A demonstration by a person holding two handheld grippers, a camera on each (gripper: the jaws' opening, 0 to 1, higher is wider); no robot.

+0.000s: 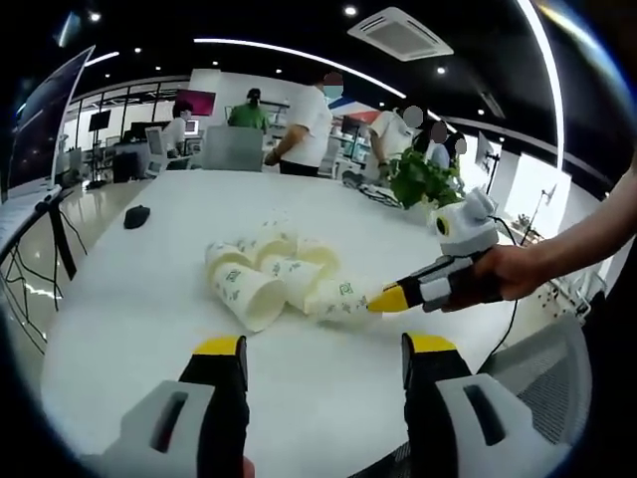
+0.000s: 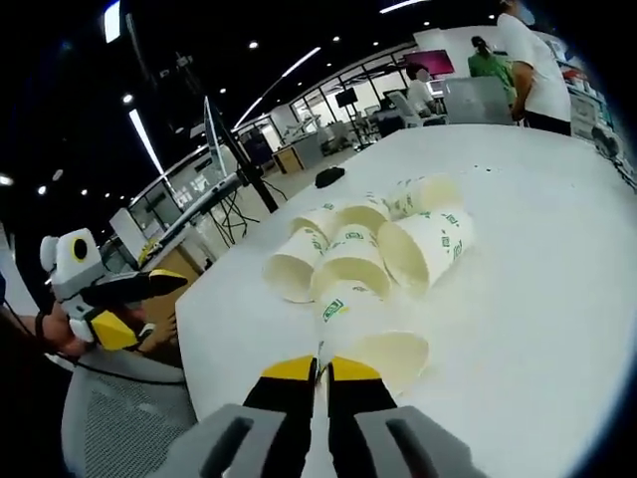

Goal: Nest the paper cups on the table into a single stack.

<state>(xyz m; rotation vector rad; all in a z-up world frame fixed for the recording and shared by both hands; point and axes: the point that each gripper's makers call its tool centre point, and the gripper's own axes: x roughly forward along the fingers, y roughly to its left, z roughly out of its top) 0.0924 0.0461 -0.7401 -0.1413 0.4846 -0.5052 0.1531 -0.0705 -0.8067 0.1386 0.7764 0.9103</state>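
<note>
- The paper cups [image 1: 267,274] lie on their sides in a loose cluster near the middle of the white bench [image 1: 149,329], touching one another, with green print on their walls.
- In the right gripper view the cluster [image 2: 378,244] sits ahead of the jaws, mouths turned several ways; the widest open mouth belongs to a cup [image 2: 423,249] on the right of the pile.
- The nearest cup [image 2: 363,334] lies apart from the pile toward the right gripper [image 2: 320,370], whose yellow-tipped jaws stand nearly together, pinched on that cup's rim wall.
- In the left gripper view that same cup [image 1: 343,299] lies at the right end of the cluster, with the right gripper [image 1: 390,297] reaching in from the right, held by a hand [image 1: 503,274].
- The left gripper [image 1: 323,349] hovers above the near bench, jaws wide apart and holding nothing, well short of the cups.
- In the right gripper view the left gripper [image 2: 164,284] shows off the bench's left edge.
- A dark computer mouse [image 1: 136,216] rests on the far left of the bench.
- A green potted plant [image 1: 423,179] stands at the far right.
- Several people stand beyond the far edge.
</note>
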